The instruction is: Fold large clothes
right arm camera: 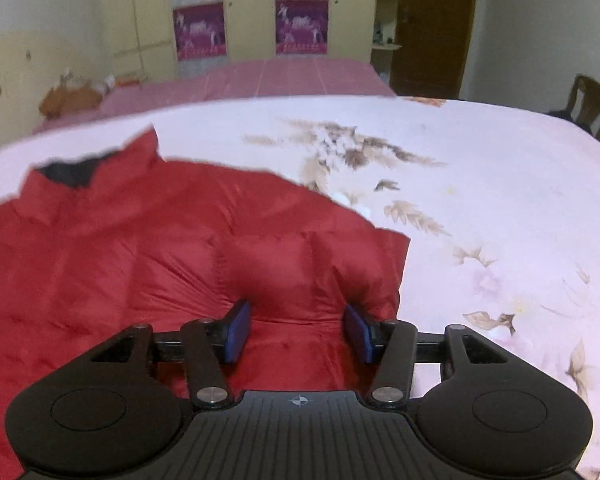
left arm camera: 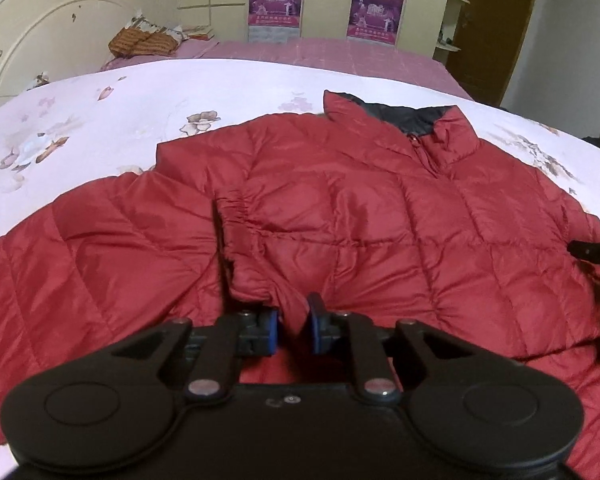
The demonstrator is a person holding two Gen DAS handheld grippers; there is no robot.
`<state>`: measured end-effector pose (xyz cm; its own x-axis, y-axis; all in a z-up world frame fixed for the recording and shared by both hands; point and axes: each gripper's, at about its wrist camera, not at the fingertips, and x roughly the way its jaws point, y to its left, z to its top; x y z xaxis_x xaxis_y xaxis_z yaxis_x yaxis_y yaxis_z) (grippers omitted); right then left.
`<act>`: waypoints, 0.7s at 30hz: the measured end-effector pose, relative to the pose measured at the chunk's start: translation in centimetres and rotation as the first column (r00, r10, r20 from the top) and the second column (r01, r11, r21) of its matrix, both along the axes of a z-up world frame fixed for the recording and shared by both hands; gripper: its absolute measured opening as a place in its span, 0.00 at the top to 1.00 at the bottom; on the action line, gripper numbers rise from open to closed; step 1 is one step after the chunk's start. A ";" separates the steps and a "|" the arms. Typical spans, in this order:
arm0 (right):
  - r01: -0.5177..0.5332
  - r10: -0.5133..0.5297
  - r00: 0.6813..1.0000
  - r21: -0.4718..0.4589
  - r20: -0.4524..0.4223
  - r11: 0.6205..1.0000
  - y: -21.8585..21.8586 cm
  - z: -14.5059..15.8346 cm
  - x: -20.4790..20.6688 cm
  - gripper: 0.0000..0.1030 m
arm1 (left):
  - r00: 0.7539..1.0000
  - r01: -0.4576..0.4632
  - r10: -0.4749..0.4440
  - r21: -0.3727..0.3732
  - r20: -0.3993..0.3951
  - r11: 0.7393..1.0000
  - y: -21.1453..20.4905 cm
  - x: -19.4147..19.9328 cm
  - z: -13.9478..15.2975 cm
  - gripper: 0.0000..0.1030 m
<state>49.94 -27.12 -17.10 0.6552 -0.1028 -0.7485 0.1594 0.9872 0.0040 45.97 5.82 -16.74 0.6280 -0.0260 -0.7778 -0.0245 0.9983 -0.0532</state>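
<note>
Here, a red quilted puffer jacket [left arm camera: 340, 208] with a dark inner collar lies spread front-up on a bed covered by a pale pink floral bedspread [left arm camera: 100, 112], its collar pointing toward the far side. In the left wrist view, 1 sleeve is folded in across the chest, its gathered elastic cuff [left arm camera: 240, 236] lying on the jacket's front. The left hand-held gripper [left arm camera: 292, 322] sits low over that sleeve end with its 2 blue-padded fingers [left arm camera: 315, 320] drawn close, a ridge of red fabric pinched between them. The right hand-held gripper [right arm camera: 298, 330] is at the jacket's other side, near the fabric edge that borders the bedspread; its jaws stand wide apart, the blue pads [right arm camera: 238, 330] pressing down on the puffy red fabric without closing on it, and a hump of cloth rises between them. The tip of this gripper shows as a dark bar at the right edge of the left wrist view. Beyond the bedspread lies a pink checked sheet [right arm camera: 300, 76], and cream wardrobe doors [left arm camera: 328, 0] carry purple posters. A wooden chair [right arm camera: 592, 104] stands near the bed's far right corner.
</note>
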 end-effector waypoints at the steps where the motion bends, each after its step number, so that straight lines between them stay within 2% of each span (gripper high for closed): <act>1: 0.006 -0.006 1.000 0.009 -0.008 1.000 -0.2 0.2 0.0 0.50 | 1.000 -0.003 0.003 -0.002 -0.004 1.000 0.1 0.0 0.1 0.82; 3: 0.023 -0.023 1.000 0.015 0.016 1.000 -0.2 1.4 -0.4 0.50 | 1.000 -0.011 0.011 0.004 -0.015 1.000 0.1 -0.1 0.4 0.78; 5: -0.015 0.015 0.998 0.010 0.066 1.000 0.8 2.7 -1.1 0.50 | 0.999 -0.027 0.028 0.019 -0.018 0.999 0.1 -0.2 0.7 0.69; 7: -0.068 0.067 0.996 0.022 0.065 0.997 2.0 3.1 -1.7 0.50 | 0.999 -0.046 0.046 0.024 -0.021 0.999 0.2 -0.4 1.0 0.40; 9: -0.112 0.112 0.993 -0.010 0.034 0.994 3.2 2.2 -2.1 0.50 | 0.999 -0.047 0.048 0.031 -0.015 0.998 0.2 -0.6 1.1 0.33; 11: -0.120 0.119 0.993 -0.027 -0.020 0.992 3.3 0.5 -1.9 0.50 | 0.999 -0.040 0.041 0.048 -0.025 0.998 0.0 -0.7 1.1 0.33; 14: -0.093 0.093 0.996 0.003 -0.005 0.996 3.3 1.5 -2.1 0.50 | 0.998 -0.060 0.061 0.038 -0.024 0.997 0.6 -1.4 2.0 0.32; 16: -0.117 0.117 0.993 0.010 0.035 0.993 4.2 2.7 -2.9 0.50 | 0.997 -0.073 0.074 0.029 -0.021 0.997 1.1 -1.9 2.6 0.24; 18: -0.145 0.142 0.988 0.041 0.066 0.989 5.3 3.7 -3.8 0.50 | 0.996 -0.084 0.084 0.021 -0.021 0.996 1.7 -2.7 3.1 0.21; 21: -0.226 0.224 0.974 0.025 0.042 0.974 8.0 3.1 -4.4 0.50 | 0.994 -0.103 0.103 0.008 -0.040 0.995 2.9 -3.9 3.5 0.21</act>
